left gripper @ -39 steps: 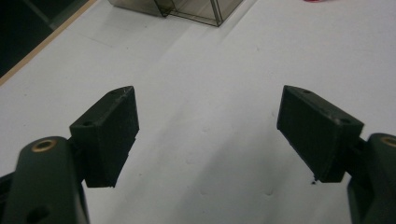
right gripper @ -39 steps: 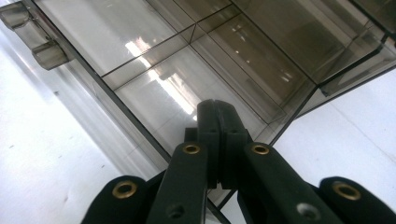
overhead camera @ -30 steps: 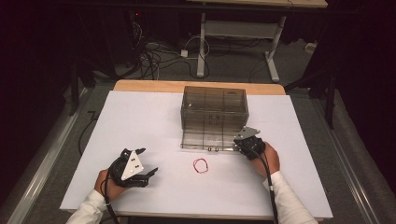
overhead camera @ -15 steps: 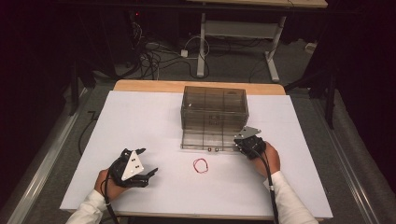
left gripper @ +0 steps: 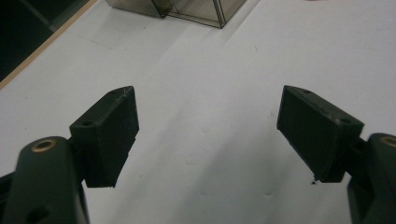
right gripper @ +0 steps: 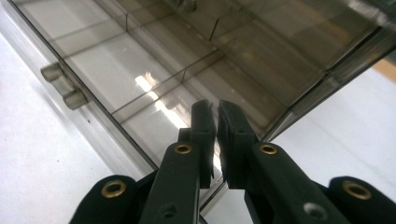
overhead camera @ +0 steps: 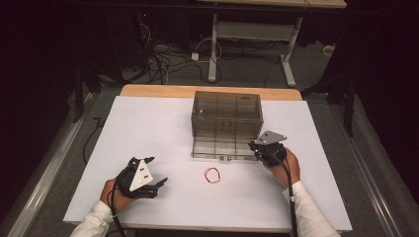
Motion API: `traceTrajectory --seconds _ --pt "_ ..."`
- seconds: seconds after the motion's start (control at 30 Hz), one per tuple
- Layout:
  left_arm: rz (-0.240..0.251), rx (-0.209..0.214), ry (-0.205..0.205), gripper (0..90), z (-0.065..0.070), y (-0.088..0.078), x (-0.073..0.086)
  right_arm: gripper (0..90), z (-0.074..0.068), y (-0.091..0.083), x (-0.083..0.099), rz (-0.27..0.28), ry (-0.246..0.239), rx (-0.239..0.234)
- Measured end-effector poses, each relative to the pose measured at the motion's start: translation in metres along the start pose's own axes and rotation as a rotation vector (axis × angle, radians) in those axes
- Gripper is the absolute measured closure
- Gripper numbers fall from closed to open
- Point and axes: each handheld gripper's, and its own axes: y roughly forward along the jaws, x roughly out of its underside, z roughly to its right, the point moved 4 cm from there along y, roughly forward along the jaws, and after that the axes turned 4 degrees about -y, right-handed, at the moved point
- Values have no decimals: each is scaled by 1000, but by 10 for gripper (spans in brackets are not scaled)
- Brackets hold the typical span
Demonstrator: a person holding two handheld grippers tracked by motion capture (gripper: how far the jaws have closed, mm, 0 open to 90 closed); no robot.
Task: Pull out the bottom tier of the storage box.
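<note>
A smoky clear drawer cabinet [overhead camera: 226, 116] stands at the table's middle back, and its bottom drawer [overhead camera: 217, 148] is pulled out toward me. My right gripper [overhead camera: 254, 146] is at that drawer's right front corner. In the right gripper view its jaws [right gripper: 216, 109] hover over the drawer [right gripper: 140, 70], shut to a thin slit with nothing seen between them. A red rubber band [overhead camera: 213, 175] lies flat on the white table in front of the drawer. My left gripper [overhead camera: 157, 171] rests at the front left, open and empty [left gripper: 208, 107], well apart from the band.
The drawer's small handle [right gripper: 63, 86] sticks out from its front wall. The cabinet's corner [left gripper: 196, 7] shows far ahead of the left jaws. White table surface [overhead camera: 148, 128] spreads left of the cabinet. Cables and desk legs lie on the floor beyond the table's far edge.
</note>
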Motion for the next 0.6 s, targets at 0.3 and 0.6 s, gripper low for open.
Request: traceTrajectory --seconds 0.3,0.6 --pt "-1 -3 -3 199 0 0 0 765 -2 -18 -8 95 8 0" --pt "0 -5 -1 199 0 0 -1 519 -8 -38 -8 184 20 10"
